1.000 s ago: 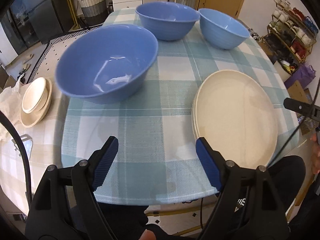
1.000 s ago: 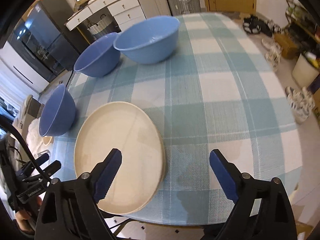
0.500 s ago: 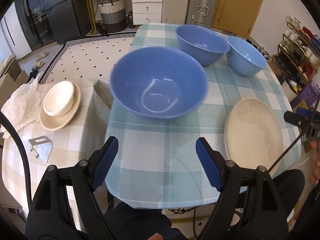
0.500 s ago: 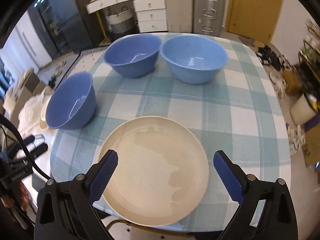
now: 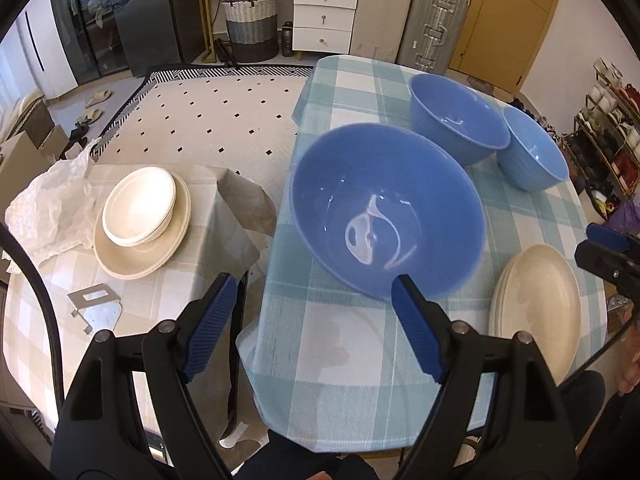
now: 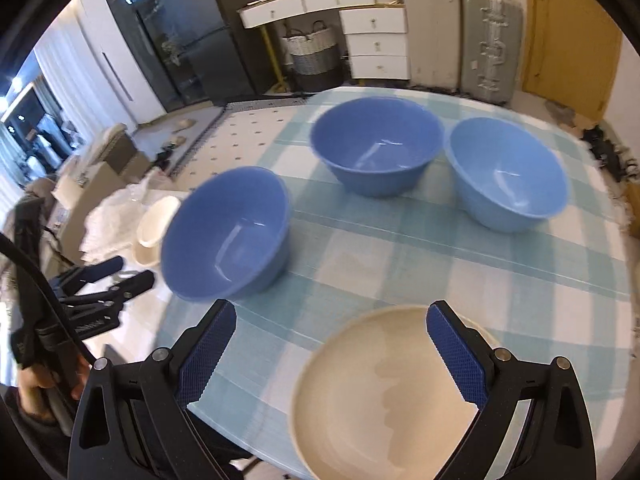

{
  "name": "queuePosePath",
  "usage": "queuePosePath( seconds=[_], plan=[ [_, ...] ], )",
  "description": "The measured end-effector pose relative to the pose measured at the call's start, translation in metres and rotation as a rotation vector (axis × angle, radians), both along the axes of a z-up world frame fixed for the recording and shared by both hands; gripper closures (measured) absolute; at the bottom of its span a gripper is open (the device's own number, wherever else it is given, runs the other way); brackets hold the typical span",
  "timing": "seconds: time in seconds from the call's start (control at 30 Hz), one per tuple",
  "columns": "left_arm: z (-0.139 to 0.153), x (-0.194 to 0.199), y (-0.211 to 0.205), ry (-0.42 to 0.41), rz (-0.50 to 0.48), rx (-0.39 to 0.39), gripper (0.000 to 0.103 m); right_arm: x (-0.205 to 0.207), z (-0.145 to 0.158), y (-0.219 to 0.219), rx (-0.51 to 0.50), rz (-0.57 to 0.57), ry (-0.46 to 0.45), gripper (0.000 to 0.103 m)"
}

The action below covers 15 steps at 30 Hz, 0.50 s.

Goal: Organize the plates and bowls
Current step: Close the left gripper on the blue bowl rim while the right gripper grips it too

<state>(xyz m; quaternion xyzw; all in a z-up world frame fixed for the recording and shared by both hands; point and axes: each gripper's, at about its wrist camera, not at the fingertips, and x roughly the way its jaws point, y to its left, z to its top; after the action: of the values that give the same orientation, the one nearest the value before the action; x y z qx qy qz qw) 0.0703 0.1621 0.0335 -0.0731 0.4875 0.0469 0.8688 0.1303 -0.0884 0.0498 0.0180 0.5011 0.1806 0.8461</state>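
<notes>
Three blue bowls stand on the checked tablecloth: a large one nearest me, and two behind it. A stack of cream plates lies at the cloth's right edge. On the low side table, white bowls are nested on cream plates. My left gripper hangs open and empty in front of the large bowl. My right gripper is open and empty over the near rim of the cream plate. The same three bowls lie beyond it.
A metal bracket and crumpled plastic lie on the side table. A gap separates the two tables. A hand holds the left gripper at the left. Drawers, a basket and suitcases stand by the far wall, and a shoe rack stands at the right.
Both grippers drew back and swung left. The side table with its white bowls came into the left view. The right view turned, the plate now lies under its fingers, and its jaws widened slightly.
</notes>
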Motion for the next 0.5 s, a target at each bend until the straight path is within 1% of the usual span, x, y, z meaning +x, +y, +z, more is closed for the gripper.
queuePosePath(
  seconds=[0.1,0.23,0.3,0.5],
  plan=[
    [-0.007,0.016,0.006,0.014,0.009,-0.013,0.025,0.015,-0.008,0.008,0.051,0.0,0.042,0.005],
    [-0.015,0.033,0.009,0.015,0.011,-0.032,0.025,0.036,-0.022,0.016,0.069,-0.002,0.088,0.005],
    [-0.022,0.044,0.011,0.031,0.013,-0.042,0.026,0.044,-0.027,0.019,0.077,-0.003,0.107,0.005],
    [-0.037,0.066,0.012,0.049,0.023,-0.072,0.027,0.064,-0.04,0.034,0.081,0.008,0.139,0.005]
  ],
)
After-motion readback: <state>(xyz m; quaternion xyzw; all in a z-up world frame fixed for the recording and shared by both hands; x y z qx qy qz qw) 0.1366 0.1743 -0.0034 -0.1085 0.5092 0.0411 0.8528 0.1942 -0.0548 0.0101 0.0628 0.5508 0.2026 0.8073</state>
